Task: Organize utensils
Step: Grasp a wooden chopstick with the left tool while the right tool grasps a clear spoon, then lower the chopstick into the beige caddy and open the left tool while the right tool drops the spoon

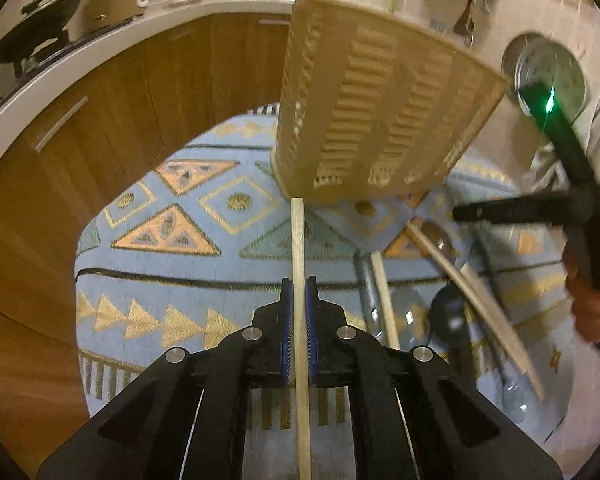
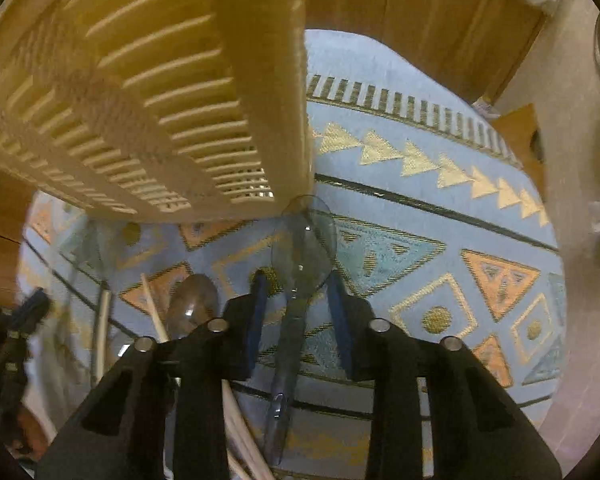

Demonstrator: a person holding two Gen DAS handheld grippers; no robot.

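Here, wooden stick (image 1: 299,264) between left gripper (image 1: 299,280) fingers (image 1: 286,312).

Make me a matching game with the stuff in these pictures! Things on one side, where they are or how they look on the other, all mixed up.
Things:
1. wooden stick
2. clear spoon
3. basket
4. rug

Descriptions:
A. blue with orange triangles
B. pinched in the left gripper
C. beige with slots, standing on the rug
D. see-through, lying between the right gripper's open fingers

Pairs: 1-B, 2-D, 3-C, 4-A
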